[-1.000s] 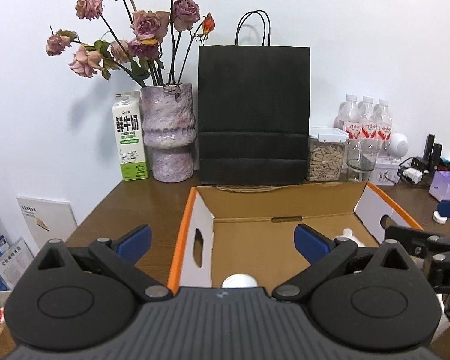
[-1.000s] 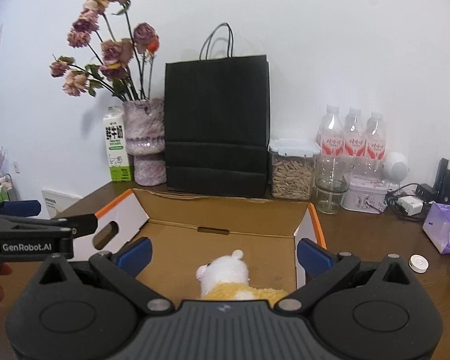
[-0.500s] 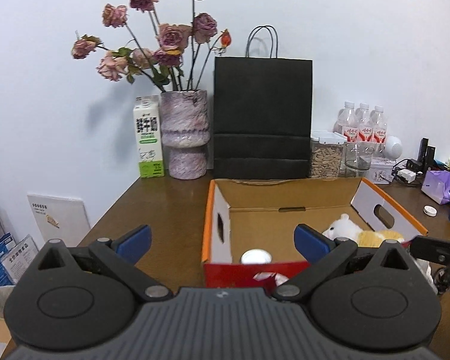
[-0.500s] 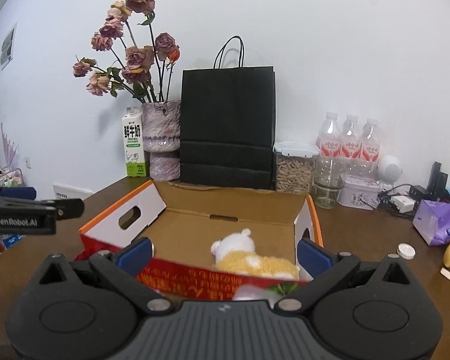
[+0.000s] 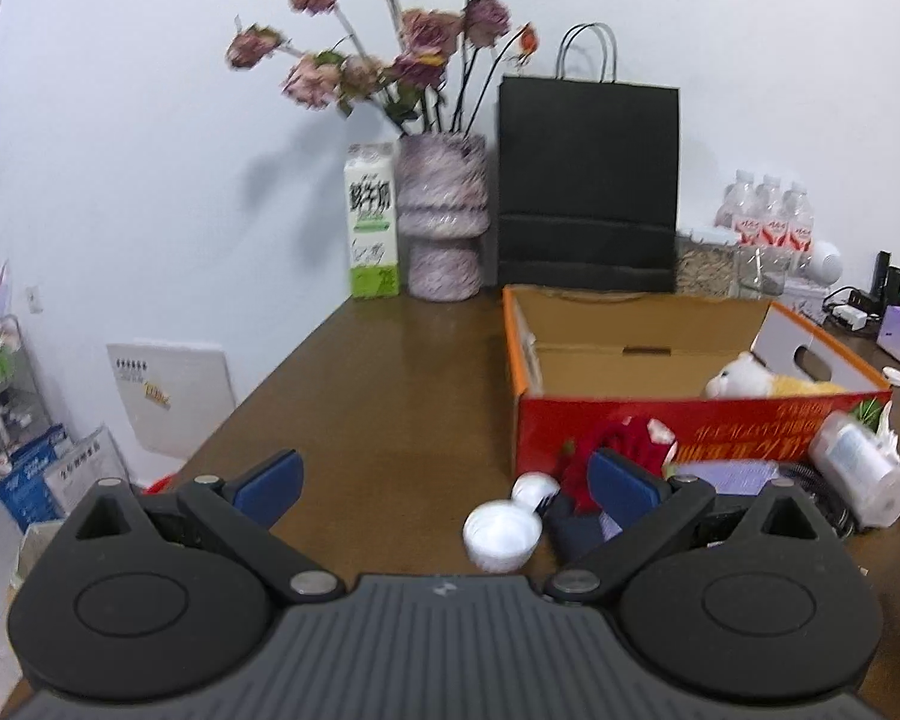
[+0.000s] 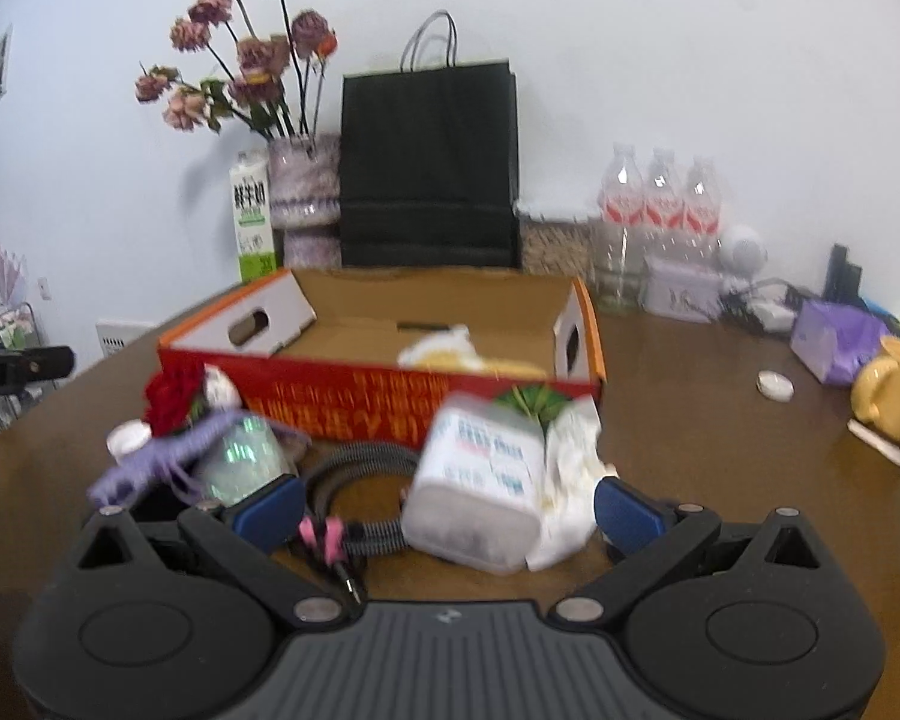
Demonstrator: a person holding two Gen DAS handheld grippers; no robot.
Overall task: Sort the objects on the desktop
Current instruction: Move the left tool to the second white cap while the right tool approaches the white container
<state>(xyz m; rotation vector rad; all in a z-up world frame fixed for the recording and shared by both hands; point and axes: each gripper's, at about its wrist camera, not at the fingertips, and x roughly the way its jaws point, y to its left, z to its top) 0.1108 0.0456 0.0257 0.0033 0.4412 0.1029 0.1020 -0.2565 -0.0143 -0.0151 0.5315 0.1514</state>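
Now that I have drawn both tools back from over the open red and orange cardboard box (image 5: 690, 414), my left wrist view takes in the whole near end of the brown wooden tabletop (image 5: 390, 396), where a second ago it showed only the box floor. My left tool (image 5: 444, 483) stands with its blue pads wide apart and empty; a white round plastic cap (image 5: 501, 534) lies between them, nearer the right pad. The white and yellow plush toy (image 5: 750, 378) rests inside the box at its right side, so I judge that item sorted.

From my right wrist view, the right tool (image 6: 447, 510) is likewise spread wide and holds nothing. Just ahead, on the tabletop near the box's front wall, lie a white plastic bottle (image 6: 480, 480) on its side, a crumpled white tissue (image 6: 570, 480), a black coiled cable (image 6: 354, 468), a glittery clear cup (image 6: 243, 459) and a red artificial rose (image 6: 171, 399). These are still unsorted, and the bottle seems my likeliest next pick.
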